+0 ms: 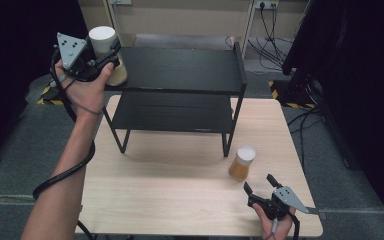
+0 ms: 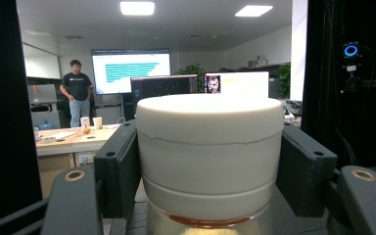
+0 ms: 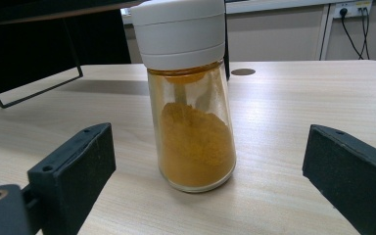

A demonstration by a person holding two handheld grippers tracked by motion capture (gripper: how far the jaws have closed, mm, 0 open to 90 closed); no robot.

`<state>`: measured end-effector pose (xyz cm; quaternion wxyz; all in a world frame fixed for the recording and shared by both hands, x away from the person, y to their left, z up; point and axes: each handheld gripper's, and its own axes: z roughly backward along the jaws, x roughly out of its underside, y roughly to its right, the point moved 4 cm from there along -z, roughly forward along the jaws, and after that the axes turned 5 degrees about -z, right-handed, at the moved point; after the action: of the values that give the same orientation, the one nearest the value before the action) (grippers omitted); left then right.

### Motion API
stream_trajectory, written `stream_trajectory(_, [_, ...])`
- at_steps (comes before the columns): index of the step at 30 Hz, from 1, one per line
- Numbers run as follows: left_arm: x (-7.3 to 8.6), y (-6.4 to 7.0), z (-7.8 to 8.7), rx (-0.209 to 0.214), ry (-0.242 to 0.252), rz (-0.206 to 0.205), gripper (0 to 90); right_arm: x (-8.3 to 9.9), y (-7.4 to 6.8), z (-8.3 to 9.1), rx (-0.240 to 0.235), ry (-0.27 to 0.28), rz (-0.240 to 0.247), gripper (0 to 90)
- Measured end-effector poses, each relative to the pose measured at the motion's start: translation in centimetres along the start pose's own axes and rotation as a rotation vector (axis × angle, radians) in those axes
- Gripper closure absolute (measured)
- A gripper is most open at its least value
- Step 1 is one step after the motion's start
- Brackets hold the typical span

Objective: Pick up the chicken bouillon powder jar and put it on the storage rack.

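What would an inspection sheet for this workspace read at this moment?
Surface: light wooden table, bare wood around a black two-tier shelf standing at its far side.
Job's things: one white-capped spice jar held at the shelf's top left corner; a second jar of orange powder upright on the table near the shelf's front right leg.
Clutter: nothing seen.
Grippers: left gripper shut on the held jar's white cap; right gripper open, low on the table, facing the second jar without touching it.
Cables: a black cable trails along the left forearm; floor cables beyond the table.
Surroundings: black curtains, grey floor, an office with screens and a standing person.
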<state>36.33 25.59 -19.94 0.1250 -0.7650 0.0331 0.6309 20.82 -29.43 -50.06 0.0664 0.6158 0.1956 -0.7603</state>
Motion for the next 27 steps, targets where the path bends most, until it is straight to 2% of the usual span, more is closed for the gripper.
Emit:
stream_trajectory(3, [-0.2,-0.1,-0.1,0.006,-0.011,0.005,33.2,-0.1,0.0,0.0,-0.001,-0.004,0.001,5.6])
stream_trajectory(8, [-0.3,-0.5,-0.1,0.004,-0.023,0.039,32.8,0.0,0.0,0.0,-0.001,-0.003,0.001,5.6])
stream_trajectory(11, [-0.5,-0.5,-0.1,0.008,-0.05,0.052,25.7,-0.1,0.0,0.0,-0.002,-0.005,0.003,5.6])
stream_trajectory(14, [-0.7,-0.4,0.1,0.005,-0.057,0.053,17.5,-0.1,0.0,0.0,-0.002,-0.004,0.003,5.6])
stream_trajectory(24, [-1.1,0.7,2.3,-0.016,-0.043,0.057,13.9,-0.1,0.0,0.0,0.0,-0.005,0.003,5.6])
stream_trajectory(27, [-0.9,1.0,3.1,-0.018,-0.051,0.046,13.8,-0.1,0.0,0.0,0.0,-0.004,0.003,5.6])
